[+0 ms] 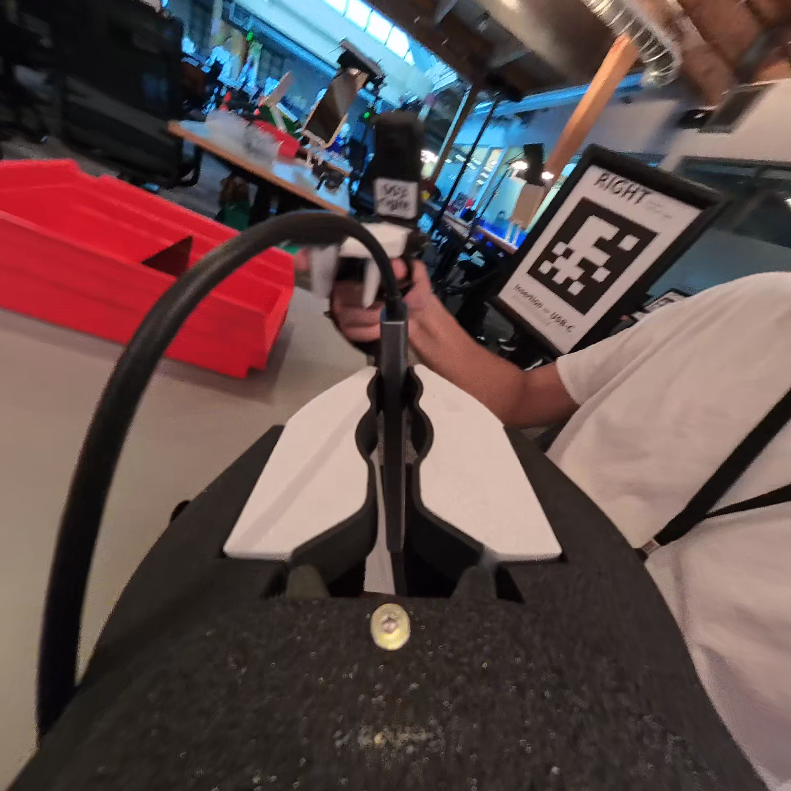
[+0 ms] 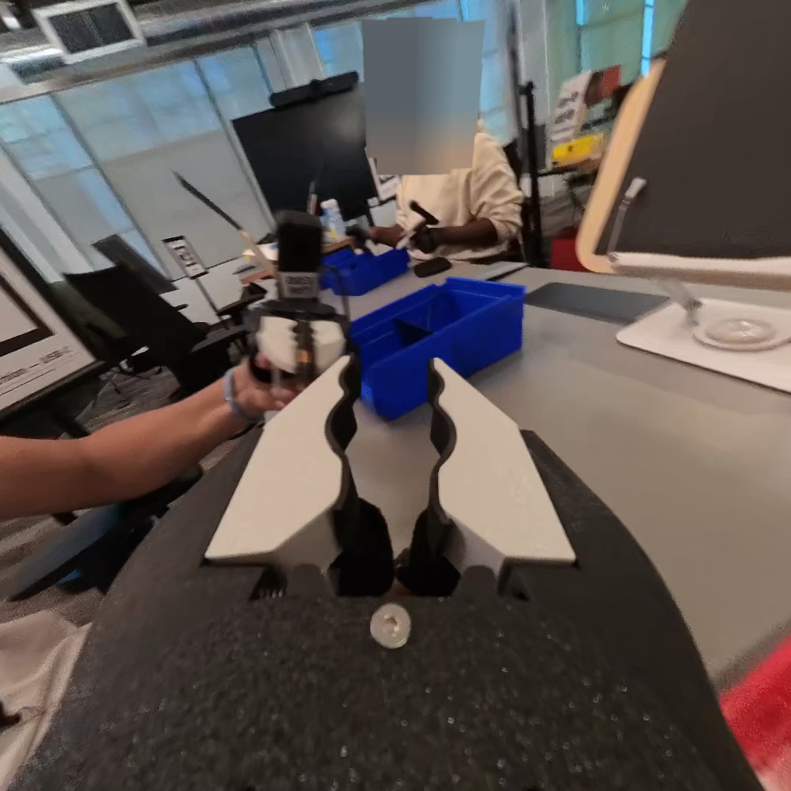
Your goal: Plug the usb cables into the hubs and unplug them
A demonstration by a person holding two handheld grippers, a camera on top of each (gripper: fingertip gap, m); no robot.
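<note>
My left gripper (image 1: 393, 376) is shut on the grey metal plug (image 1: 393, 342) of a black cable (image 1: 128, 385). The plug stands out past the fingertips and the cable loops up and over to the left, then down past the gripper body. The left gripper also shows in the right wrist view (image 2: 304, 342), held up in a hand, shut on the plug. My right gripper (image 2: 391, 368) is open and empty above the grey table (image 2: 599, 449), nearest a blue bin (image 2: 445, 338). It shows in the left wrist view (image 1: 364, 265), held in a hand beyond the plug.
A red bin (image 1: 141, 274) lies on the table at the left. A framed sign with a black-and-white marker (image 1: 595, 257) stands at the right. A monitor on a white stand (image 2: 685, 334) is at the right. A second blue bin (image 2: 364, 267) and a seated person (image 2: 462, 205) are farther back.
</note>
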